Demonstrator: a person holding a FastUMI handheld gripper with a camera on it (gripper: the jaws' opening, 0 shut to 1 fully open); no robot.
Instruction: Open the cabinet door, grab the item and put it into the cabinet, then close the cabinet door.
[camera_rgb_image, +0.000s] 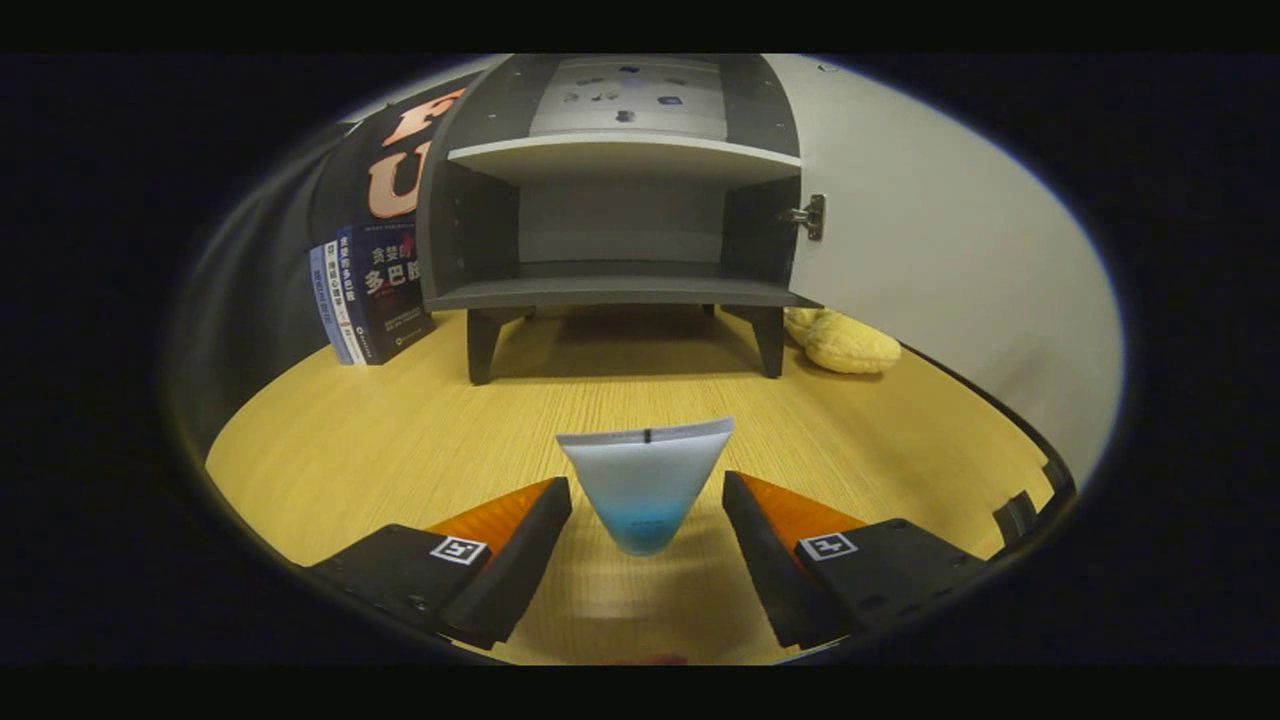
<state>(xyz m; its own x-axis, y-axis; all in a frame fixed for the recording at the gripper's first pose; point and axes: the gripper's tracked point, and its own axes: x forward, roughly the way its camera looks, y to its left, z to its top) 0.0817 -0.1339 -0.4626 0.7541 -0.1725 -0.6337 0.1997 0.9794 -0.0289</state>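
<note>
Cabinet (610, 200) door (930, 280) already swung open, tube (645, 480) standing on table (350, 450) in front of cabinet, between spread gripper (647, 500) fingers w/ gaps both sides, so grab, stow & close still left.

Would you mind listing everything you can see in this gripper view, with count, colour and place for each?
Cabinet: one, dark grey, standing on short legs at the far side of the table, with two open compartments.
Cabinet door: one, white, swung open at the cabinet's right side.
Tube: one, frosted white shading to blue, between the fingers, crimped end pointing toward the cabinet.
Books: a few, blue covers, upright just left of the cabinet.
Soft toy: one, yellow, on the table by the cabinet's right leg, under the door.
Table: one, light wood.
Gripper: one, fingers open either side of the tube, not pressing it.
</note>
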